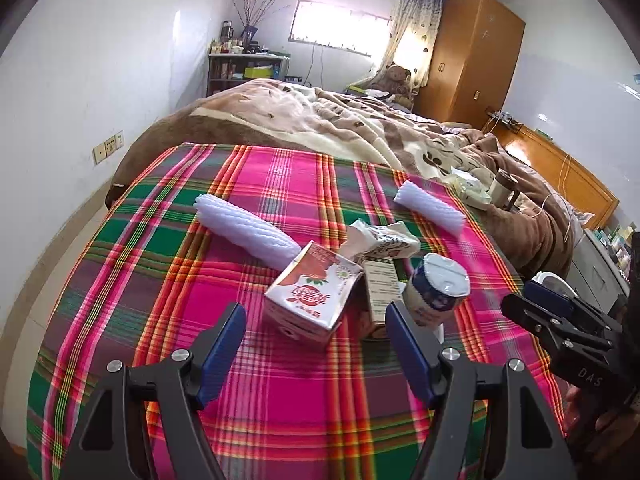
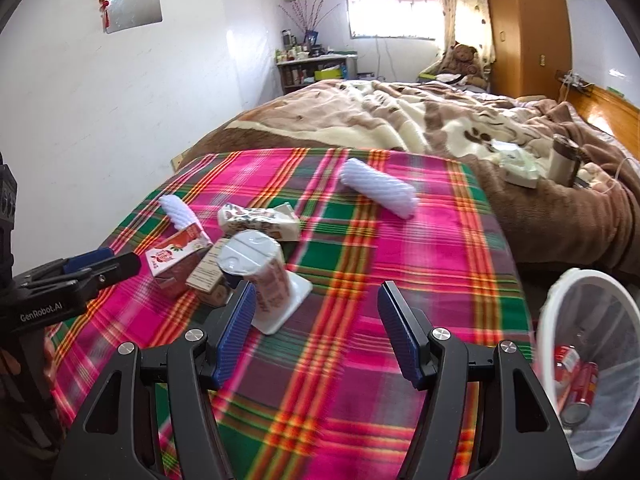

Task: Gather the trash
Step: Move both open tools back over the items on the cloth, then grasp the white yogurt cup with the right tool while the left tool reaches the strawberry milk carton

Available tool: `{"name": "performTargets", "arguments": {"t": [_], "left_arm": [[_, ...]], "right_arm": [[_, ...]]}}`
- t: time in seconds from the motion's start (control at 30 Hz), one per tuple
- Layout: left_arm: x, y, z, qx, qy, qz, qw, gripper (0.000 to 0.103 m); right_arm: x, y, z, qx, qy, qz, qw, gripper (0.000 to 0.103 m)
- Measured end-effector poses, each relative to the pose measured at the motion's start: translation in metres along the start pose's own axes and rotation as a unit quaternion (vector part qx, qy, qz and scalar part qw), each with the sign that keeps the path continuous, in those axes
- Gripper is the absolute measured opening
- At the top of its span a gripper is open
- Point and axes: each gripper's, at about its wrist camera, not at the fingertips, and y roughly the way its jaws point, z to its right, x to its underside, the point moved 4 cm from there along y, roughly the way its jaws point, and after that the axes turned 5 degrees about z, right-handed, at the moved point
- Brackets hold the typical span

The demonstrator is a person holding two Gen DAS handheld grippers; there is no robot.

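Observation:
Trash lies on a pink-and-green plaid cloth: a red-and-white carton, a brown carton, a foil-lidded cup, a crumpled wrapper and two white foam net sleeves. My left gripper is open just short of the red-and-white carton, with nothing between its pads. My right gripper is open over bare cloth. The cup lies just beyond its left finger. Each gripper shows in the other's view: the right one and the left one.
A white mesh bin stands off the cloth's right edge, holding red cans. Behind the cloth lies a bed with a rumpled brown blanket, on which a mug and a tissue pack rest. A wardrobe stands at the back.

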Motion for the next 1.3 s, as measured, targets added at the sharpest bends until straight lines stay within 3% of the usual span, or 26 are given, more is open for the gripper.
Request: {"name": "performTargets", "arguments": {"t": [0.73, 1.03, 1.3], "left_arm": [[-0.003, 0.046, -0.008, 0.017, 0.028, -0.048, 0.9983, 0.072], [-0.004, 0.069, -0.002, 0.014, 0.048, -0.07, 0.9963, 0.072], [-0.006, 0.079, -0.003, 0.005, 0.049, -0.074, 0.996, 0.072]], "right_arm": [[-0.009, 0.06, -0.025, -0.029, -0.011, -0.05, 0.998, 0.072], [-0.009, 0.071, -0.011, -0.014, 0.004, -0.067, 0.998, 0.072], [-0.017, 0.073, -0.007, 0.012, -0.017, -0.051, 0.998, 0.072]]}}
